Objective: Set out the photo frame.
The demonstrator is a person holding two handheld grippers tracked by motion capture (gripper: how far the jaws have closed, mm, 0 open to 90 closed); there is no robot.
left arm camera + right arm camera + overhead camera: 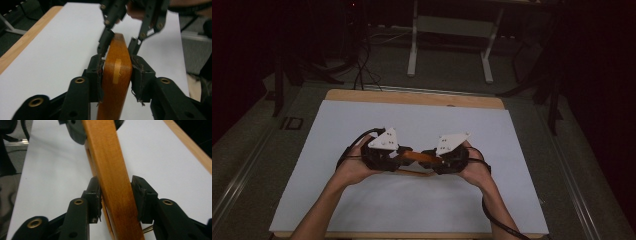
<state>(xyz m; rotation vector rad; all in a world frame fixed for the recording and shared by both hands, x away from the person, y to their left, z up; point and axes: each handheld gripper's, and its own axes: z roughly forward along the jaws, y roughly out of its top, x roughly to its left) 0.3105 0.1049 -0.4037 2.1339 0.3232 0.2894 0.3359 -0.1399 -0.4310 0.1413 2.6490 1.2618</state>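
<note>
I have both claws meeting over the middle of the bench, which is covered by a white sheet with a strip of bare wood showing along the far edge. Between them is a wooden piece, orange-brown and varnished, spanning the gap from one claw to the other and held clear of the sheet as far as I can judge from above. In the left gripper view my left claw is clenched on the piece: both pads press against its flat sides, and the rounded end with a pale inlaid strip faces the camera, standing on edge between the jaws. Past it in that view the right claw's fingers straddle the far end of the same piece. In the right gripper view my right claw has the piece running up between its jaws at a slight tilt; the left pad is against the wood, while a narrow gap shows at the right pad, so I read this claw as released around the piece, not clamping it. A second, thinner wooden edge shows just under the piece there. My hands grip both tools from the near side, cables trailing back.
</note>
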